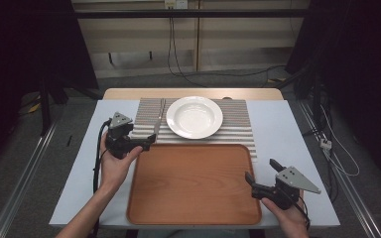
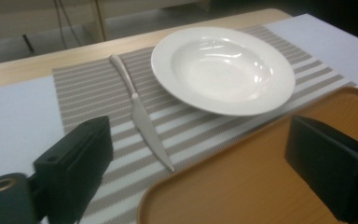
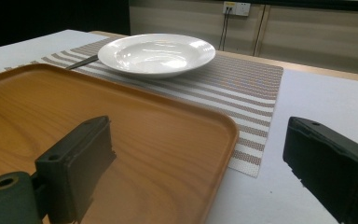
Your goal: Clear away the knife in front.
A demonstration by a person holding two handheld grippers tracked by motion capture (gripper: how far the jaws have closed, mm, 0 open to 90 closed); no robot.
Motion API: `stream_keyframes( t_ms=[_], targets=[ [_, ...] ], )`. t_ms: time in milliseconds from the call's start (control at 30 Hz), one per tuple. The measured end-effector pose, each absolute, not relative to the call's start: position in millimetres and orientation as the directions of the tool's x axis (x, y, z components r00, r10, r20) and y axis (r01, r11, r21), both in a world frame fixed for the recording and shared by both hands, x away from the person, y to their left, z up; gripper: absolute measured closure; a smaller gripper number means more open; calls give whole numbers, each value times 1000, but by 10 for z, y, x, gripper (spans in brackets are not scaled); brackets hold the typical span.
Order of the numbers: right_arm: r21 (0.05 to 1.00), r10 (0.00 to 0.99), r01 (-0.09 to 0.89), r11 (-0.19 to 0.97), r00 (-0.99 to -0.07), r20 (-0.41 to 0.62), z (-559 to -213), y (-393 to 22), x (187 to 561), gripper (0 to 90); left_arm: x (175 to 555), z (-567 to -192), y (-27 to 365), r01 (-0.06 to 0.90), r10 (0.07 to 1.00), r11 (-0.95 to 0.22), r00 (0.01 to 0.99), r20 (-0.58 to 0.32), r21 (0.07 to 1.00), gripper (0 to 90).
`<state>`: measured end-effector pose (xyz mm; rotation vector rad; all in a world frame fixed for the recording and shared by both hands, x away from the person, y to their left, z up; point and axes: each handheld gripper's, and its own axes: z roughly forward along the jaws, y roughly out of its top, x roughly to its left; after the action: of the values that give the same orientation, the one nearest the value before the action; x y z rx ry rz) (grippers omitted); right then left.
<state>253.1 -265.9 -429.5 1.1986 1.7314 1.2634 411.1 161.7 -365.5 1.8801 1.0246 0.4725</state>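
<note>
Where the high view looked down on the bench (image 1: 278,124), left tool (image 1: 148,143) released at nine o'clock of the wooden tray (image 1: 193,183), right tool (image 1: 262,174) released at its four o'clock corner. White plate (image 1: 194,117) and knife (image 1: 157,124) on the striped mat (image 1: 233,126), at twelve o'clock of the tray.

Left gripper view: jaws apart, knife (image 2: 142,119) just beside the plate (image 2: 221,70), at its nine o'clock.

Right gripper view: jaws apart over the tray (image 3: 168,135) edge.
</note>
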Motion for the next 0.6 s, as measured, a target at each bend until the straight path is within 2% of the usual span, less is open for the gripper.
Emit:
stream_keyframes(
  t_ms=[167,600],
  targets=[
    [953,935,281,111,-355,-4,-4296,-2650,2533,82,4288,-3640,1557,452,796,-271,602,-67,849,68],
    [954,930,281,109,-369,3,-4296,-2635,2547,82,4775,-3642,1405,517,838,-278,543,-59,809,113]
  ],
)
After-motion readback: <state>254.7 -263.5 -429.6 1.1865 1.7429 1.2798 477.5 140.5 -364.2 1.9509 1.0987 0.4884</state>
